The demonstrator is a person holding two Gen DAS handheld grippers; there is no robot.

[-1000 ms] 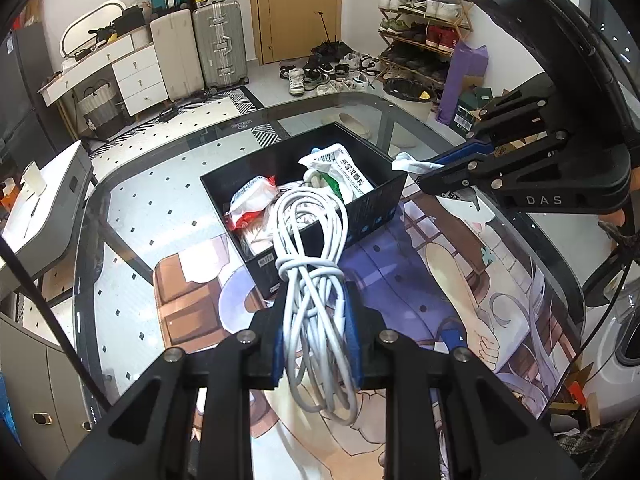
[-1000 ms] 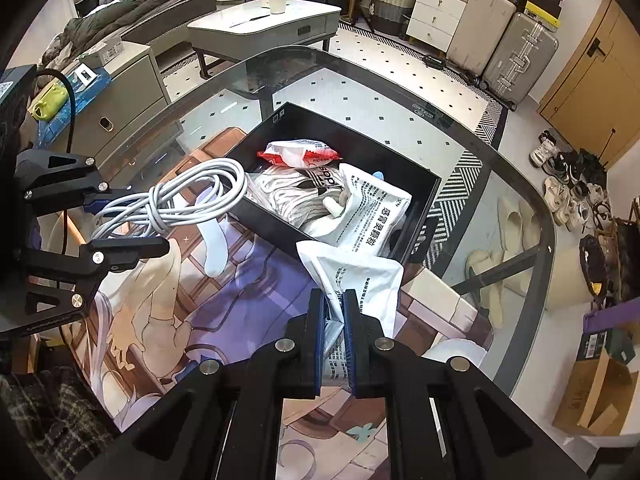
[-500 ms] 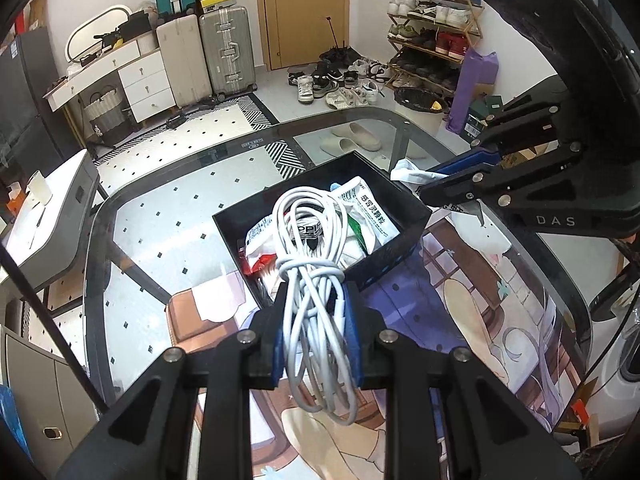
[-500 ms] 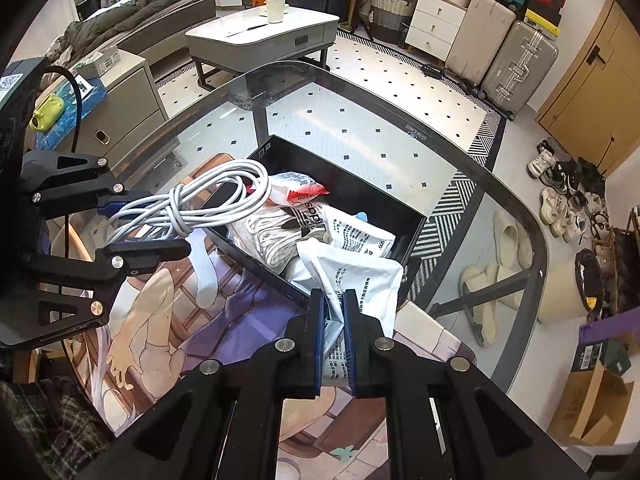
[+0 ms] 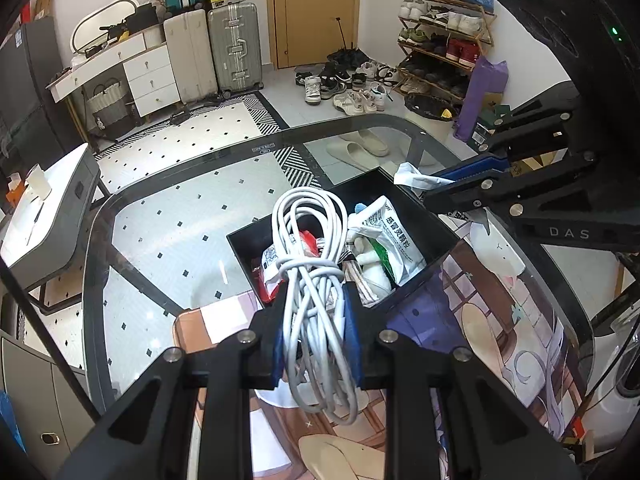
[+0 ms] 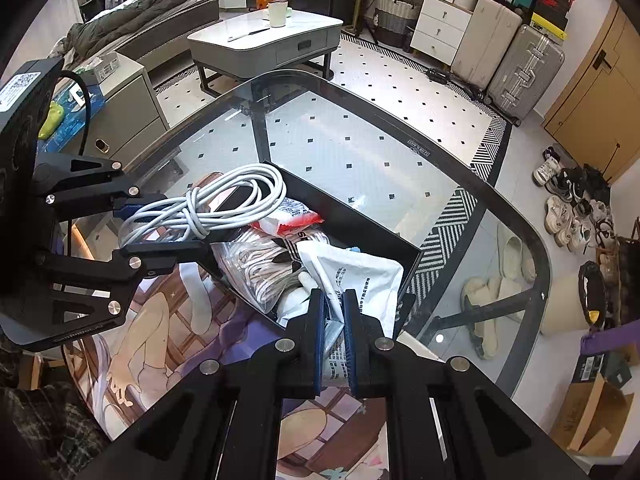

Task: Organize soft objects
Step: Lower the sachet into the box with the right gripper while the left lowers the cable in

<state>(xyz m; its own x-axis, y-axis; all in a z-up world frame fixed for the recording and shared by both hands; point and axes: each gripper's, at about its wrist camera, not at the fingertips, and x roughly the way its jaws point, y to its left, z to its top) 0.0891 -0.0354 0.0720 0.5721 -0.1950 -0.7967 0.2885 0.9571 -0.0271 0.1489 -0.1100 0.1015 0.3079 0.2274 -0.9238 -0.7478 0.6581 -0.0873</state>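
Carrying two soft items toward one container, the rig now has both loads nearer the black bin [image 5: 436, 236] than a second ago, when the bin lay farther ahead of each camera; the judgement is that both transports are close to the drop. Left to right: the left gripper [image 5: 316, 312] is clamped narrowly on a white cable bundle [image 5: 310, 264], a hank of round cord knotted about its own middle, its loops rising past the pads toward the bin's near-left corner and its slack loops hanging below the jaws. In the right wrist view the same bundle [image 6: 208, 208] hangs over the bin's left end, clear of the contents. The bin stands on a glass table [image 6: 360, 152], partly over a printed mat [image 5: 480, 320], and already holds a red-and-white packet [image 6: 288, 216], a clear bag of striped cloth [image 6: 260, 268] and a white-and-green sachet [image 5: 390, 240]. The right gripper [image 6: 335, 324] is pressed fully together on a white printed pouch [image 6: 356, 280], flat, creased and limp, whose free upper part reaches over the bin's near-right corner. Neither item is released yet; each appears to need only a little more travel over the opening before the jaws part.
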